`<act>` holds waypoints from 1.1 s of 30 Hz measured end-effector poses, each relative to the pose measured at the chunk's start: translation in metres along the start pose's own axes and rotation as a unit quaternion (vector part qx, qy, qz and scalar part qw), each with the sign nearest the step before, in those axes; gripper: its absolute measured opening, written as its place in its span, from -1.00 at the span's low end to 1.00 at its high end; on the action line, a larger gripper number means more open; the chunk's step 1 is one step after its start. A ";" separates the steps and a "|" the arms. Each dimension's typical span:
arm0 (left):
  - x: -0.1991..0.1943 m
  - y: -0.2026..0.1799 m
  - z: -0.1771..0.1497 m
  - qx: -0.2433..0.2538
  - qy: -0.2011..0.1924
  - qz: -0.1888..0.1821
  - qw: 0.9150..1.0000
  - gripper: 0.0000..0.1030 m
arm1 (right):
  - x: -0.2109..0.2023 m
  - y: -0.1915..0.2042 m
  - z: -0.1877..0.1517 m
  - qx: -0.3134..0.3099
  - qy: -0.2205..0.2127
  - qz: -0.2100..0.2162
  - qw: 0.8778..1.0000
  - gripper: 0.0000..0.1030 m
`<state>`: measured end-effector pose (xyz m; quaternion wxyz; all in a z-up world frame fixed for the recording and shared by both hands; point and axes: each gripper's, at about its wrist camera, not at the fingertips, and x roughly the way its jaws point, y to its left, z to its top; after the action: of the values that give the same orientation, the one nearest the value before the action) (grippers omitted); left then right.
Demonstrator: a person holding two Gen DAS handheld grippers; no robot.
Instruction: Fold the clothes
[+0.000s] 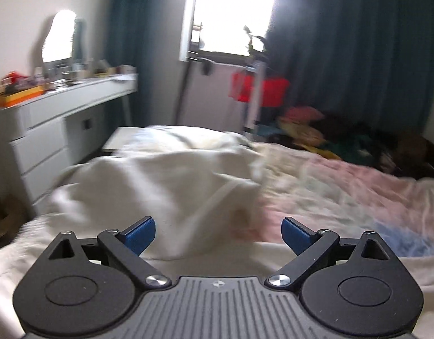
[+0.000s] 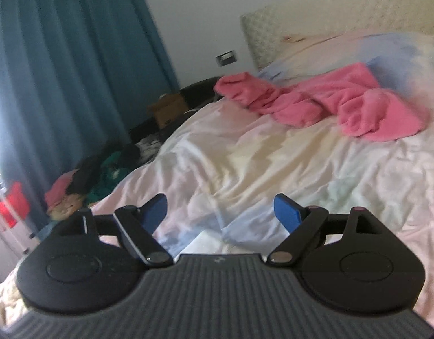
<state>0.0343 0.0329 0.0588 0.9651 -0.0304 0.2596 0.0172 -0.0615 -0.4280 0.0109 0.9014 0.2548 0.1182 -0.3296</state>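
Pink garment (image 2: 330, 104) lies crumpled on the bed (image 2: 245, 155), ahead and to the right of the right gripper (image 2: 219, 212), long axis running left-right, probably unfolded. Right gripper is nearer; left gripper (image 1: 218, 236) faces a blurred white cloth (image 1: 160, 186). Both have jaws spread, holding nothing.

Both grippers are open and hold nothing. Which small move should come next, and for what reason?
Probably move the right gripper forward toward the pink garment, which lies crumpled on the bed cover well ahead of the fingers. It seems the nearest loose clothing in that view. The left gripper is also open and faces only a white bedding, so it may wait.
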 end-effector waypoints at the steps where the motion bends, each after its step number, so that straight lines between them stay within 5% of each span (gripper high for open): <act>1: 0.015 -0.015 0.000 0.012 0.002 -0.002 1.000 0.89 | 0.000 0.004 -0.003 -0.003 0.007 0.014 1.000 0.64; 9: 0.147 -0.127 0.017 0.116 -0.002 0.020 0.993 0.89 | 0.000 0.043 -0.027 -0.036 0.061 0.127 0.989 0.63; 13: 0.219 -0.170 0.033 0.149 -0.020 0.067 0.986 0.88 | 0.008 0.077 -0.055 -0.098 0.093 0.168 0.977 0.62; 24: 0.388 -0.155 0.057 0.154 -0.005 0.216 0.964 0.86 | 0.083 0.094 -0.093 -0.056 0.174 0.153 0.971 0.62; 25: 0.393 -0.149 0.057 0.141 -0.006 0.219 0.965 0.80 | 0.090 0.092 -0.097 -0.048 0.184 0.148 0.971 0.62; 27: 0.397 -0.135 0.059 0.100 -0.013 0.225 0.969 0.06 | 0.104 0.087 -0.104 -0.031 0.203 0.139 0.969 0.62; 28: 0.395 -0.127 0.061 0.079 -0.015 0.224 0.971 -0.12 | 0.108 0.086 -0.106 -0.028 0.206 0.136 0.969 0.62; 30: 0.388 -0.116 0.066 0.052 -0.017 0.216 0.975 -0.78 | 0.110 0.085 -0.106 -0.029 0.202 0.134 0.970 0.62; 33: 0.366 -0.123 0.076 0.059 -0.015 0.175 0.983 -0.89 | 0.107 0.085 -0.102 -0.024 0.197 0.145 0.969 0.62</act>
<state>0.3950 -0.0783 -0.0532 0.9509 0.0725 0.2474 0.1712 0.0697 -0.3749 -0.0833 0.9046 0.3072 0.2628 -0.1354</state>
